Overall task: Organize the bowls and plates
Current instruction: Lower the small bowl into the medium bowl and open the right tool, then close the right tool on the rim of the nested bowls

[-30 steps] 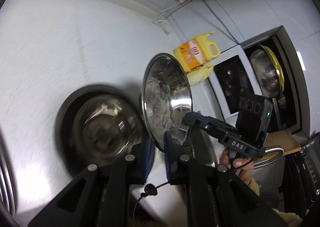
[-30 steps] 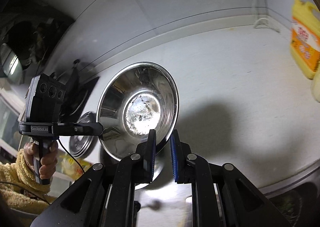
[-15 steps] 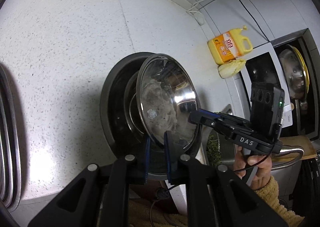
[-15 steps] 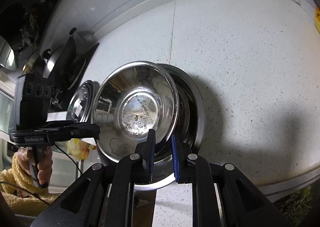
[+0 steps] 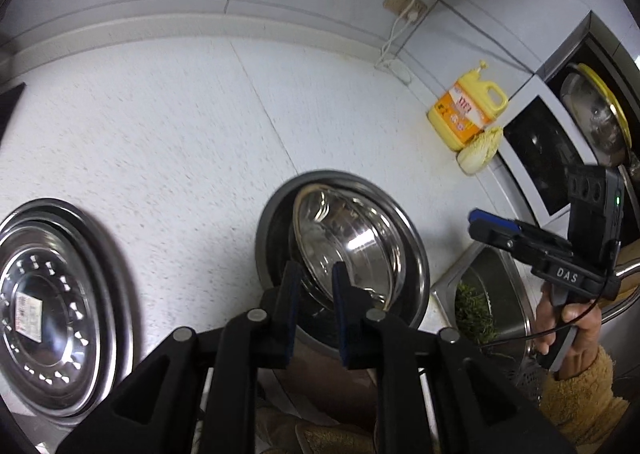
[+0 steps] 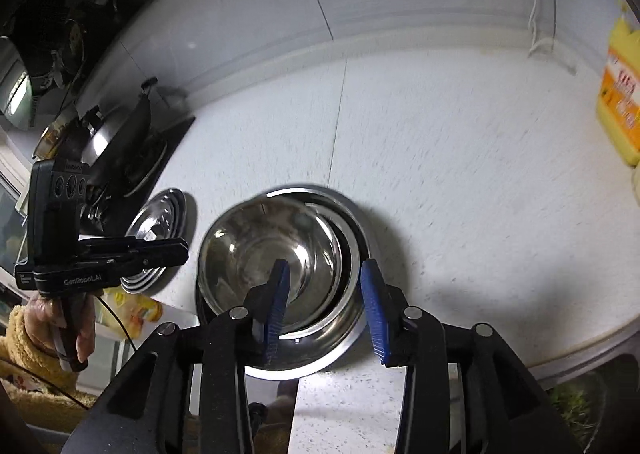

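Resting tilted inside a larger steel basin [image 6: 352, 214], the shiny steel bowl [image 6: 260, 246] is lying directly ahead of both tools on the white speckled countertop [image 6: 460, 174]. The right gripper [image 6: 325, 304] is opening its jaws: its blue pads [image 6: 276, 306] are standing apart with the near rims of the bowl and basin showing in the gap between them, and neither pad is pressing on metal. The left gripper [image 5: 314, 304] is sitting with its jaws only narrowly parted, and the bowl's [image 5: 344, 246] near rim is passing between its fingers [image 5: 289, 294]; whether those pads are actually gripping the rim cannot be told from this angle. In the left wrist view the bowl is leaning against the far-left side of the basin [image 5: 416, 254]. Well off to the left of the left gripper, a stack of steel plates [image 5: 52, 306] is lying flat on the counter. Far ahead and to the right, a yellow detergent jug [image 5: 466, 114] is standing by the wall with a pale cabbage [image 5: 480, 150] just beside it. A hand in a fuzzy yellow sleeve [image 5: 572, 318] is holding the right tool's handle.
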`<state>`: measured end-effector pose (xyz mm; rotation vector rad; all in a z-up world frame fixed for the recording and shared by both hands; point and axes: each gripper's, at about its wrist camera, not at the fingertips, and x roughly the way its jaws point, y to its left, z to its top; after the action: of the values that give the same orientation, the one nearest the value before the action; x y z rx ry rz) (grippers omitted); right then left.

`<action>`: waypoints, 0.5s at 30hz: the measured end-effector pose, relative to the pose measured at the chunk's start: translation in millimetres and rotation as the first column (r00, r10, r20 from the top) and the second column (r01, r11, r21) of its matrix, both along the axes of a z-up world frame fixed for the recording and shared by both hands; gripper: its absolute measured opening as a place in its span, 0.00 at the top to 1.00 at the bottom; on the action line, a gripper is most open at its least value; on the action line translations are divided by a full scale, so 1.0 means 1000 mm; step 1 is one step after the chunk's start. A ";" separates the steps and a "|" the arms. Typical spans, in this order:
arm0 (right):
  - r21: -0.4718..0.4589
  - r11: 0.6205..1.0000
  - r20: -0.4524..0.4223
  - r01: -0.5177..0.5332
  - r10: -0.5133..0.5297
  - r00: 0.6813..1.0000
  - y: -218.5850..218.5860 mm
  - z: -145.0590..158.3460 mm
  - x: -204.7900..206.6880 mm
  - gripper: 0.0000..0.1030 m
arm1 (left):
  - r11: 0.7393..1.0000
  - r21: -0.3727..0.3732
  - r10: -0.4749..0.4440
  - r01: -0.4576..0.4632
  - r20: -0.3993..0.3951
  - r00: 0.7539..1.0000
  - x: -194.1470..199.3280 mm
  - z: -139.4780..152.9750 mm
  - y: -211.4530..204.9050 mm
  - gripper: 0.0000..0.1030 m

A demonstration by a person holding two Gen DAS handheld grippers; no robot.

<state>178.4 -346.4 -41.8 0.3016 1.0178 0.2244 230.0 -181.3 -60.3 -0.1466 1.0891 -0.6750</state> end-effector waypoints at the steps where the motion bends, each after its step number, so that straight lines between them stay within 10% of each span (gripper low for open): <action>1: -0.004 1.000 0.011 0.008 -0.008 1.000 0.000 0.004 -0.004 0.67 | 1.000 -0.008 0.003 -0.003 0.003 1.000 0.000 0.004 0.003 0.85; 11: -0.068 0.990 0.068 0.123 -0.119 0.991 0.013 0.035 -0.036 0.63 | 0.995 -0.090 -0.028 0.032 0.045 0.999 -0.006 0.035 0.027 0.85; 15: -0.107 0.980 0.048 0.170 -0.165 0.985 0.029 0.037 -0.033 0.62 | 0.994 -0.103 -0.021 0.023 0.023 1.000 -0.001 0.028 0.037 0.70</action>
<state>144.9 -317.7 -4.3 0.2793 0.9567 0.0209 228.8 -144.6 -32.3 -0.2162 1.0361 -0.7517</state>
